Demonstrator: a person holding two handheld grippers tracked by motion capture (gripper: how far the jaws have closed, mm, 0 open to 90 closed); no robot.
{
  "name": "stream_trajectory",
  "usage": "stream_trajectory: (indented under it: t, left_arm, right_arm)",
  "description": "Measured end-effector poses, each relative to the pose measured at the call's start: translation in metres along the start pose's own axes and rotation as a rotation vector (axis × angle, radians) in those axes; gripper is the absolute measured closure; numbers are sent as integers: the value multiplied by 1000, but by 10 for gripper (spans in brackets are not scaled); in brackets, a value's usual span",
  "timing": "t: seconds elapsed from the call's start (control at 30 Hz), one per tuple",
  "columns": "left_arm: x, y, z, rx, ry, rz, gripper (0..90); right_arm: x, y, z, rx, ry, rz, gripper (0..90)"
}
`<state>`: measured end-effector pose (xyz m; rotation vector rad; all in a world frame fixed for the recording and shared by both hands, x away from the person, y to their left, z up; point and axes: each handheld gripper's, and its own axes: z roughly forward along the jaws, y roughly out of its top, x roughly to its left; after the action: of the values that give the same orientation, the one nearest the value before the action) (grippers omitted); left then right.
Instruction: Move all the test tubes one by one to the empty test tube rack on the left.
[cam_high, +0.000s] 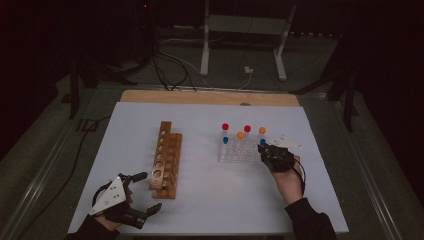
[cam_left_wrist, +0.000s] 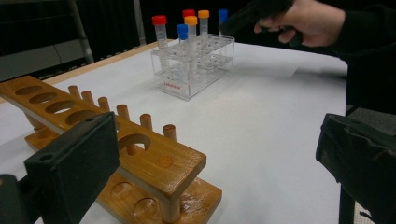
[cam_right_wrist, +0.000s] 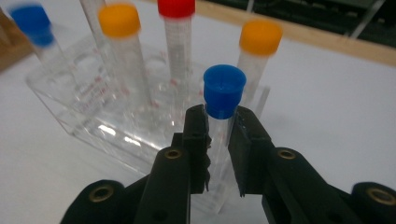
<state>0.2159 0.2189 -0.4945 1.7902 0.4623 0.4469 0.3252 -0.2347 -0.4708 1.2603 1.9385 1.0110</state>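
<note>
covering the table, a white sheet (cam_high: 210, 200) lies in a dark room, right tool (cam_right_wrist: 218, 123) grasping a blue-capped tube (cam_right_wrist: 223, 100).

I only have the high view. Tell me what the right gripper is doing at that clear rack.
Observer: The right gripper has its fingers on either side of a blue-capped tube, just under the cap.
Operator: Say whether it is clamped.
Observer: Cannot tell; the fingers look close against the tube, which stands in the clear rack.
Operator: Report the left gripper.
Observer: The left gripper is wide open and holds nothing; its near finger is in front of the wooden rack.
</note>
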Motion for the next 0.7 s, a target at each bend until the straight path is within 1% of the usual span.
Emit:
stream_trajectory:
  t: [0.07,0.1,0.13,0.23,0.27,0.3,0.4,0.43,0.5,0.53,0.57,0.6,0.63,0.7]
  left_arm:
    - [0,0,-1,1,7,2,4]
    - [0,0,-1,-1,8,4,4]
    - [0,0,-1,-1,6,-2,4]
    - [-1,1,-1,4,11,6,4]
    - [-1,1,-1,4,11,6,4]
    - [-1,2,-1,6,14,8,4]
    - [-2,5,-1,15,3,-3,4]
    - [-1,5,-1,20,4,-4,4]
    - [-1,7,-2,18,7,-6,4]
    - [-1,7,-2,18,7,-6,4]
    - [-1,9,-3,13,3,-11,4]
    - [-2,11,-3,3,11,-10,4]
    - [-4,15,-4,3,2,-2,4]
    - [-6,20,-5,-9,-26,-7,4]
  right_arm:
    - [0,5,-7,-27,-2,-2,770]
    - [1,8,-11,-41,-14,-14,770]
    - [1,10,-15,-51,-17,-17,770]
    - [2,14,-23,-70,-12,-25,770]
    - [2,14,-23,-70,-12,-25,770]
    - [3,17,-29,-88,-11,-24,770]
    - [4,23,-41,-129,-20,-40,770]
    - [5,25,-45,-140,-16,-46,770]
    - [8,28,-52,-156,-9,-55,770]
    - [8,28,-52,-156,-9,-55,770]
    - [10,29,-55,-162,2,-62,770]
    - [15,30,-60,-167,28,-69,770]
    - [17,31,-62,-167,44,-78,770]
    - [24,32,-65,-169,79,-94,769]
